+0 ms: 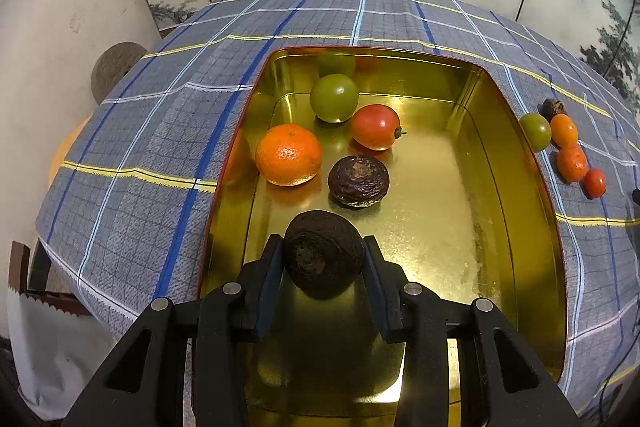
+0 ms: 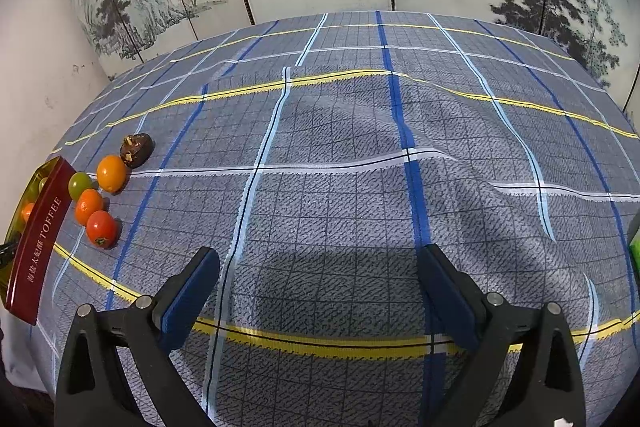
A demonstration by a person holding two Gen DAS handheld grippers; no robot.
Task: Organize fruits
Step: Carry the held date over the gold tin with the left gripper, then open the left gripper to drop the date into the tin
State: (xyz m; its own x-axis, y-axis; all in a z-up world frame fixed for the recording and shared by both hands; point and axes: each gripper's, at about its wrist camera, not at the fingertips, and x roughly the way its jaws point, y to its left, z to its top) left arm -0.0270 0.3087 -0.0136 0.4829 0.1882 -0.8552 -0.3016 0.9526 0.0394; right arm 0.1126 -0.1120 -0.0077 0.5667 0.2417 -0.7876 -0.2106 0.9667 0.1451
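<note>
The left gripper [image 1: 323, 259] grips a dark wrinkled fruit [image 1: 322, 255] over the near end of the gold tin [image 1: 516, 163]; the open floor lies straight below and ahead (four fruits sit farther in). The fruit looks round, shrivelled and matte. The right gripper [image 2: 318, 285] hangs open over bare cloth [image 2: 360, 155], the loose fruits [image 2: 100, 195] well off to its left.

Gold-lined tin [image 1: 516, 163] with dark red outer wall on a grey-blue plaid cloth [image 2: 340, 187] striped blue, white and yellow; inside the tin, an orange mandarin [image 1: 289, 154], green tomato [image 1: 334, 98], red tomato [image 1: 375, 127], dark purple-brown fruit [image 1: 358, 180]
</note>
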